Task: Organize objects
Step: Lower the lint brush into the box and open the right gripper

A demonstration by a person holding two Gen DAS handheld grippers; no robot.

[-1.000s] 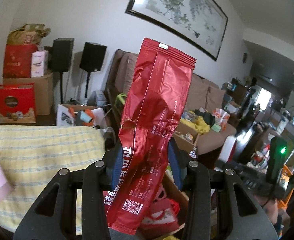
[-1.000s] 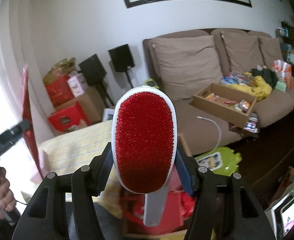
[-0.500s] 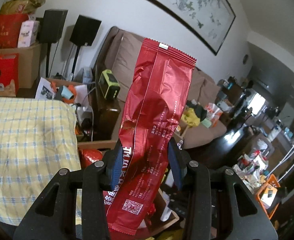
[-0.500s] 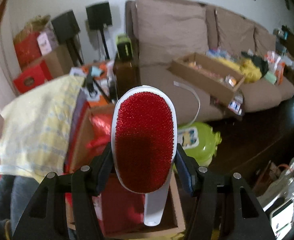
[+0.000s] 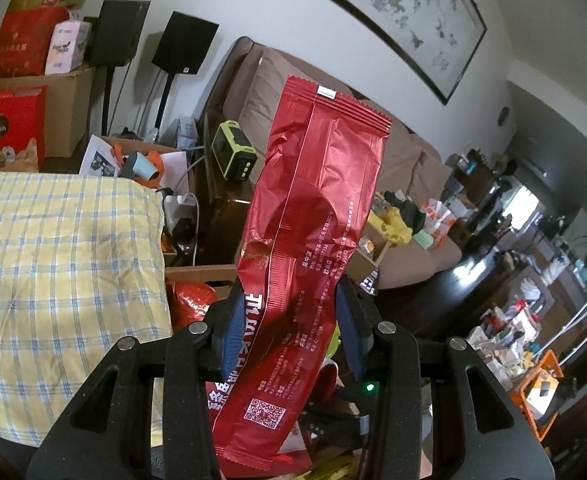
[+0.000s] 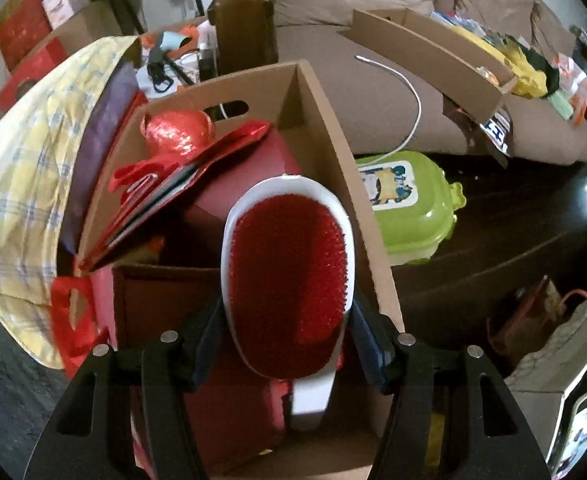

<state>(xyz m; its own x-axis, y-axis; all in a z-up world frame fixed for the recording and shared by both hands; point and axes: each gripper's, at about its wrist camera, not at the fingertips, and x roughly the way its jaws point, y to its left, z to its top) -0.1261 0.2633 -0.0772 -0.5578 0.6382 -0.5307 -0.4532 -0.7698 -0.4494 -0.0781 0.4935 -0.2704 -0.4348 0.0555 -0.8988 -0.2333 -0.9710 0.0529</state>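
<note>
right gripper [image 6: 287, 334], jaws just easing wider round the brush [image 6: 287, 280], has dropped over the box [image 6: 333, 128]; left gripper [image 5: 291, 320] still pinches red packet [image 5: 313, 216] — release prob next.

Dark floor [image 6: 513, 220]: cardboard box [image 6: 325, 128], green plastic case [image 6: 413, 200] just beside it.

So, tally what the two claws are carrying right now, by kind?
Long red foil snack packet, in the left claw: 1
White-framed oval lint brush with red bristle pad, in the right claw: 1
Total: 2
</note>
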